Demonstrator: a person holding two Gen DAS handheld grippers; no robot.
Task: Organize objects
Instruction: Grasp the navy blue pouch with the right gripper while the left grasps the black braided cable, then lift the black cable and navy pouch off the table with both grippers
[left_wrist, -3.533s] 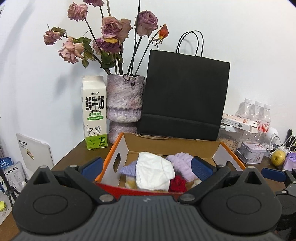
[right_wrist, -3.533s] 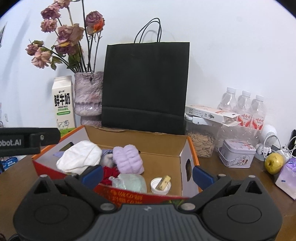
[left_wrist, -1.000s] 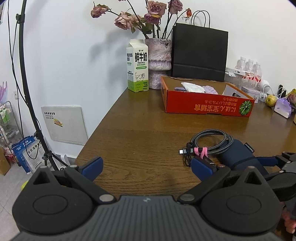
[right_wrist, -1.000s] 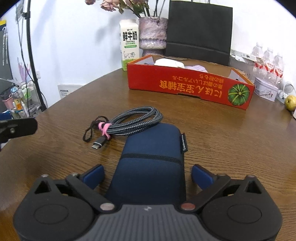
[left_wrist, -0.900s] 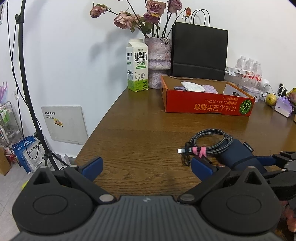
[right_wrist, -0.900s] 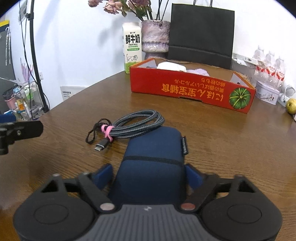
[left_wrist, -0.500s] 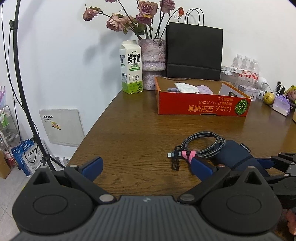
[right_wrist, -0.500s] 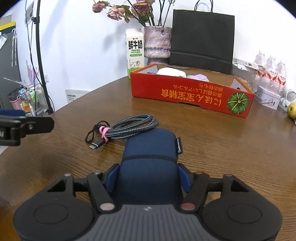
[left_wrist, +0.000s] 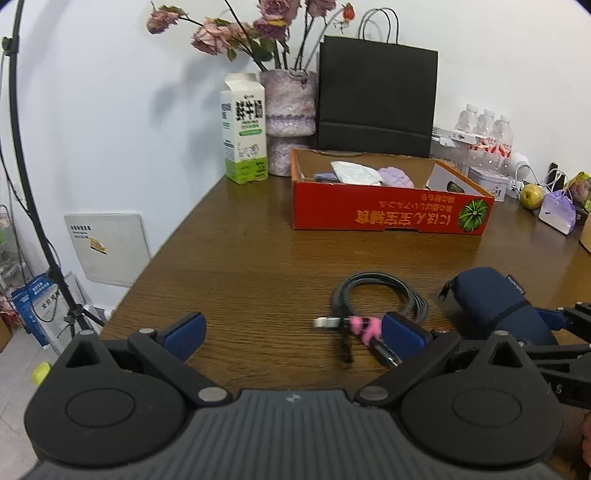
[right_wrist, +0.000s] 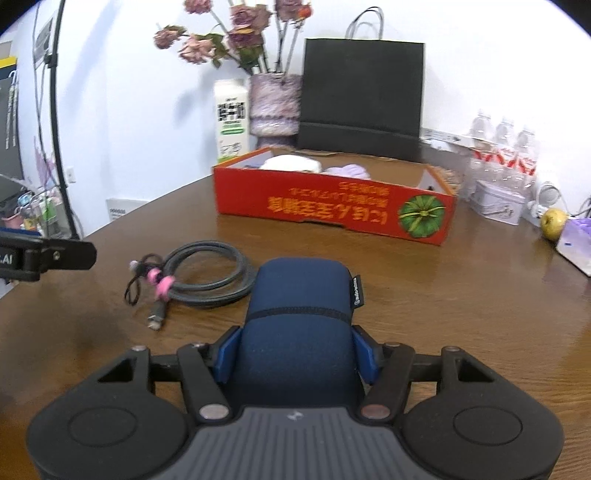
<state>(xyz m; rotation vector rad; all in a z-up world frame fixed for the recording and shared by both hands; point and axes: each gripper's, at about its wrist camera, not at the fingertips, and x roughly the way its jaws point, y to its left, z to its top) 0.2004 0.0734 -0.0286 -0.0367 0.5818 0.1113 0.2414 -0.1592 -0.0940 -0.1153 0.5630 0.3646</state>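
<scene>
Right wrist view is showing my right gripper (right_wrist: 297, 354) pinching the navy zip pouch (right_wrist: 301, 299) from both sides, blue pads pressing into its fabric near the back end. I am judging the pouch as secured; whether it is clear of the wooden table (right_wrist: 443, 295) I cannot tell. Just beside it on the left, the coiled charging cable (right_wrist: 203, 273) with its pink tie is lying on the wood, touching or nearly touching the pouch.

From the left wrist view, my left gripper (left_wrist: 291, 332) is hanging with its fingers spread wide and nothing between them, low above the table edge, the cable's plug end just ahead of its right finger.

Farther back, the red cardboard box (right_wrist: 332, 206) is sitting open, with a white cloth bundle (left_wrist: 356, 172) and a purple knitted item (left_wrist: 395, 177) inside it. Behind the box, a milk carton (left_wrist: 243, 127), a vase of dried roses (left_wrist: 291, 122) and a black paper bag (left_wrist: 375, 103) are standing along the wall.

As I am reading it, some sorting into the box is done, while the pouch and the cable are both waiting to go in, pouch probably first.
</scene>
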